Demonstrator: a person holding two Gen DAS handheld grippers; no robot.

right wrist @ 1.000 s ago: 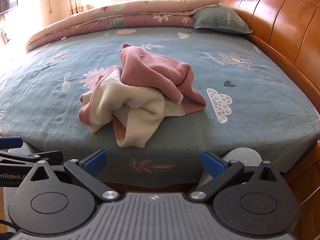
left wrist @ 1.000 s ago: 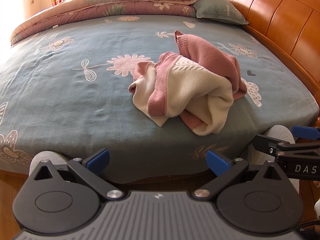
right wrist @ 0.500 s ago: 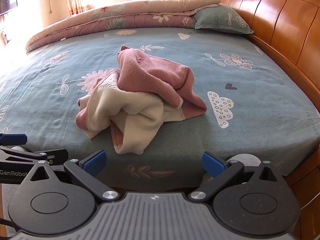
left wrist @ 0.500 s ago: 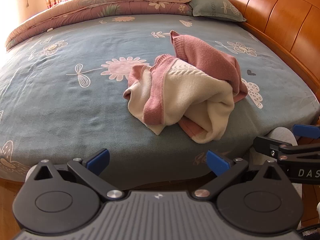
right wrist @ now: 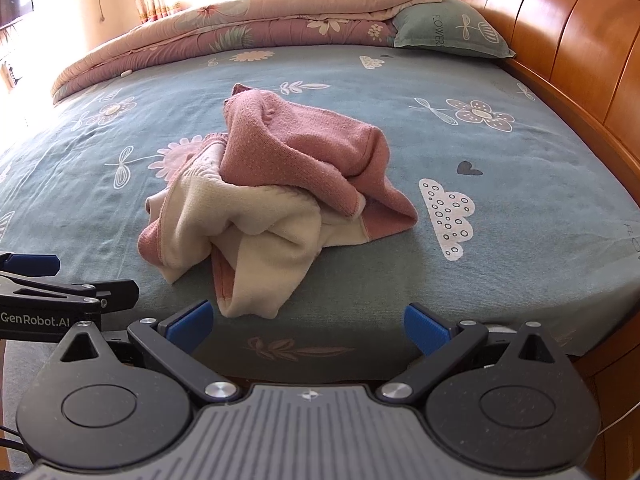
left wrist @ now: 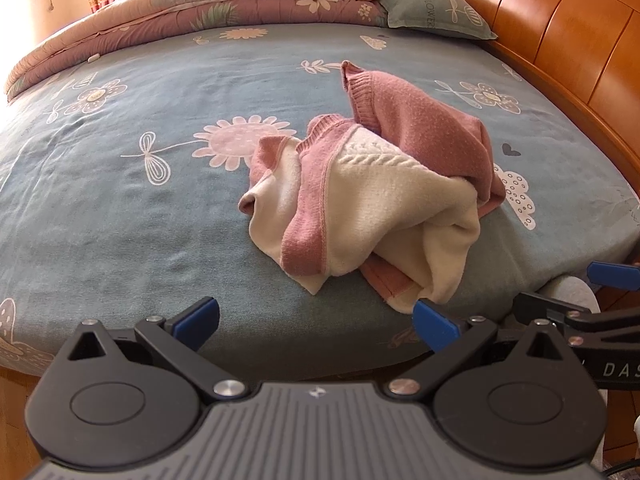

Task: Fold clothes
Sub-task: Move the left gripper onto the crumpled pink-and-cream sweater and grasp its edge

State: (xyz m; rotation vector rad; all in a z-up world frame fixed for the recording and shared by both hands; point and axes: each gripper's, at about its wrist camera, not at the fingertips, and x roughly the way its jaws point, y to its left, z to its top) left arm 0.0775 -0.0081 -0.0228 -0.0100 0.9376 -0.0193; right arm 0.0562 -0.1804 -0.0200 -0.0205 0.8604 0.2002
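Ahead of the left hand-held gripper (left wrist: 316, 322) and right hand-held gripper (right wrist: 306, 328), both wide and empty, the crumpled sweater (left wrist: 372, 196) awaits spreading; next, probably pinch 2 edges.

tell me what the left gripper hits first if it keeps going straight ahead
Probably the near hem of the crumpled pink and cream sweater. The open left gripper points at it across the bed edge; depth is uncertain.

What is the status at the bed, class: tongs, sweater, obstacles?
Left tongs open, empty, at the near edge of the bed. Right tongs open, empty, alongside. Sweater crumpled, unfolded, untouched. Nothing between tongs and sweater.
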